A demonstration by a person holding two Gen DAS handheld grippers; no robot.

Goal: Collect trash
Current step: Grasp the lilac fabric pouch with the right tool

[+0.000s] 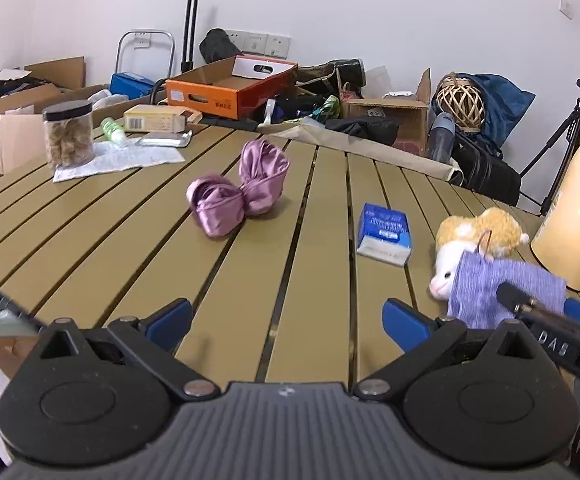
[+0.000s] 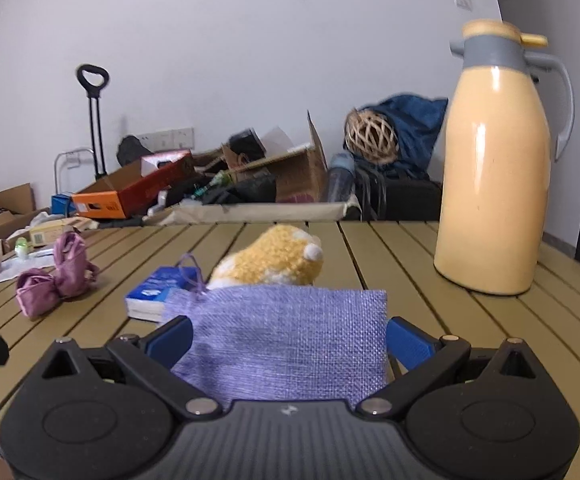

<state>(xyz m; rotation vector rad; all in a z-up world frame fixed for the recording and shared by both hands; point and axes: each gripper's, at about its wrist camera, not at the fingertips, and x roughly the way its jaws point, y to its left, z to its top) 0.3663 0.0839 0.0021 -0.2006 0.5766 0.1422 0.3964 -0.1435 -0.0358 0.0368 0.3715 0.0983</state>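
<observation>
Slatted tan tabletop (image 1: 137, 248), bearing: pink satin bow (image 1: 237, 196); blue packet (image 1: 385, 234); plush toy (image 1: 476, 240); cream jug (image 2: 494, 184); lidded jar (image 1: 68, 133) on white paper (image 1: 129, 158).

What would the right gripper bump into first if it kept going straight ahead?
Probably the plush toy, just beyond the purple cloth pouch already between the open right gripper fingers. Depth is hard to judge.

2 low wrist views facing the far wall (fisheye), sharing the slatted table (image 1: 137, 240)
</observation>
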